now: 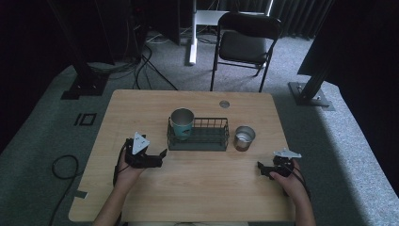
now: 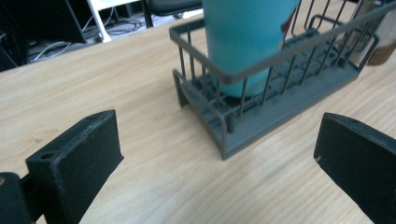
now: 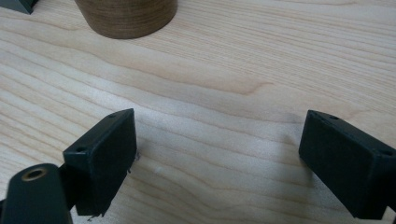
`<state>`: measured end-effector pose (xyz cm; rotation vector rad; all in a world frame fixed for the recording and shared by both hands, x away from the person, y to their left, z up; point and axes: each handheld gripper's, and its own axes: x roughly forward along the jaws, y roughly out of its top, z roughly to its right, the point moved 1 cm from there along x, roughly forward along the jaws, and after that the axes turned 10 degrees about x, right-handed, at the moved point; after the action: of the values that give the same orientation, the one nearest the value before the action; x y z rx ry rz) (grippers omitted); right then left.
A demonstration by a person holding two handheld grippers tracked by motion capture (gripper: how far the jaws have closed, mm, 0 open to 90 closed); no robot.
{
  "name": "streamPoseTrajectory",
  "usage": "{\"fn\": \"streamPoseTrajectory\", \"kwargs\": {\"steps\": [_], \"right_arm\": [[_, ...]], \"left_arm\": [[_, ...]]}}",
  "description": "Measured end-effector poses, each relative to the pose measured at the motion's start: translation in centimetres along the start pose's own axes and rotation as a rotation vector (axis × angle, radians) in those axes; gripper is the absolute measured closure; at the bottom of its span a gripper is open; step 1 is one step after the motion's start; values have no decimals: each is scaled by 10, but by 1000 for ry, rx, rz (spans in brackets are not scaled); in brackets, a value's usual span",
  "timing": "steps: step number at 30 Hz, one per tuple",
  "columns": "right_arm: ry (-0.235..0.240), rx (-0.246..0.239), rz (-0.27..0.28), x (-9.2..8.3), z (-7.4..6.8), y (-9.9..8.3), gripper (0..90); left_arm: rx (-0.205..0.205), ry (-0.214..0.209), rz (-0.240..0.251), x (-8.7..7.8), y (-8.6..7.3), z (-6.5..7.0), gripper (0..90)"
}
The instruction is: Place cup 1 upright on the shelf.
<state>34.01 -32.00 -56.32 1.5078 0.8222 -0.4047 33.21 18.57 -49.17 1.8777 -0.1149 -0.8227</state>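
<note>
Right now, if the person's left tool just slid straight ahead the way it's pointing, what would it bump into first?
Most likely the near corner of the dark wire basket, which sits ahead between the open left tool's jaws. The teal cup stands inside it, just behind the wires. Bare light wooden table lies between; the exact gap is unclear.

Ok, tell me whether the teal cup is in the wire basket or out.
In. The teal cup stands upright inside the wire basket, at its left end, bars around its base.

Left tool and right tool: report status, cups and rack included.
Left tool open, empty, facing wire rack. Right tool open, empty, over bare table. Teal cup upright in rack's left end; brown cup beside rack. Nothing in the way.
</note>
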Motion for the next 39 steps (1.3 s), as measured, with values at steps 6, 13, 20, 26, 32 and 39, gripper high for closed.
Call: {"fn": "streamPoseTrajectory", "kwargs": {"steps": [6,13,20,26,32,39], "right_arm": [[0,0,0,0,0,0,109],[0,0,1,0,0,0,109],[0,0,1,0,0,0,109],[0,0,1,0,0,0,109],[0,1,1,0,0,0,109],[0,0,1,0,0,0,109]], "left_arm": [[-10,0,-28,-3,-16,-3,13],[-11,8,-70,-4,-36,-7,13],[-47,25,-91,-15,-57,-15,14],[-85,52,-109,-23,-70,-21,14],[-105,90,-143,-29,-81,-26,13],[-142,127,-169,-34,-92,-34,14]]}}
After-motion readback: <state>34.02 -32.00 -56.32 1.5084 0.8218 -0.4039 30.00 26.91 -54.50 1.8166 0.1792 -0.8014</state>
